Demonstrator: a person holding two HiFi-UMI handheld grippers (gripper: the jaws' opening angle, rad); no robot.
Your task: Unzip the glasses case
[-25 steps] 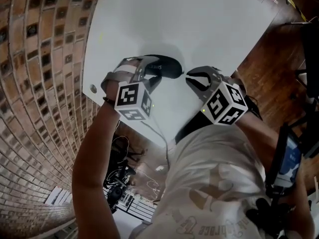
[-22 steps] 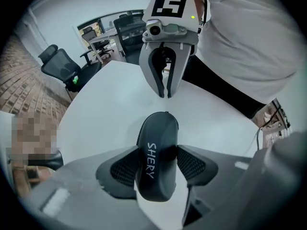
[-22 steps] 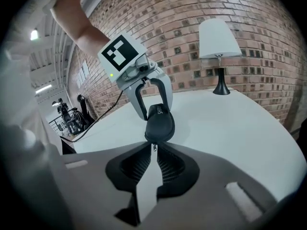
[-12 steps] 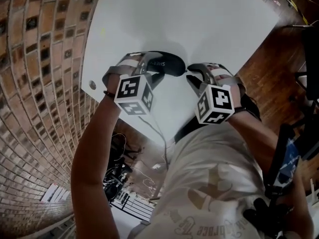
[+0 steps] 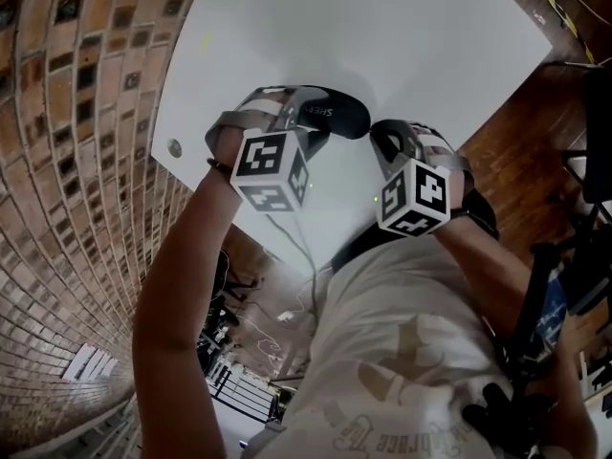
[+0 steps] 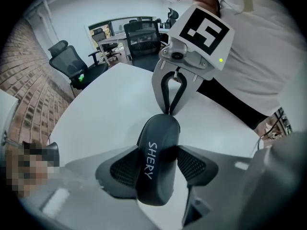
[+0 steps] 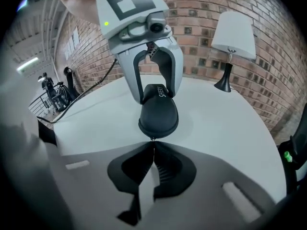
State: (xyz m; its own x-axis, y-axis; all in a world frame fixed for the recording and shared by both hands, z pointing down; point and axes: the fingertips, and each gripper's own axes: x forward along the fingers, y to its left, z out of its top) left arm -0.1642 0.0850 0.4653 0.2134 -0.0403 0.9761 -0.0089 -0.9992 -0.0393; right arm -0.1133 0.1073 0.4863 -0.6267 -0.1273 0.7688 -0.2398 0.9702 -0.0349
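Black, with SHERY lettered in white along its shell, the case (image 5: 337, 113) sits over the white table (image 5: 402, 36), a little above the head view's centre, toward 12 o'clock. Whether it rests on the top or is held just clear of it cannot be told.

From 9 o'clock the left gripper (image 5: 298, 122) reaches in. Its jaws are closed down on the case's near half, one ribbed pad pressed on each long side. In the left gripper view the shell fills the gap between them and runs out toward 12 o'clock. Its marker cube (image 5: 273, 170) shows at 7 o'clock of the case in the head view.

At the case's other end, toward 3 o'clock in the head view, is the right gripper (image 5: 376, 134). In the right gripper view its jaws are drawn fully together, their tips meeting on the small zip pull (image 7: 153, 139) that hangs from the rounded end of the case. The pull is tiny and the grip on it is only just readable. The case lies straight ahead at 12 o'clock of those tips, with the left gripper's fork straddling it beyond. The two grippers face each other along the case's length.

At 2 o'clock in the right gripper view, a white-shaded lamp (image 7: 233, 32) stands on the far table edge, before a brick wall (image 7: 273, 75). Dark office chairs (image 6: 141, 37) show at 11 o'clock in the left gripper view. Wood floor (image 5: 521, 146) lies at 3 o'clock of the table in the head view.
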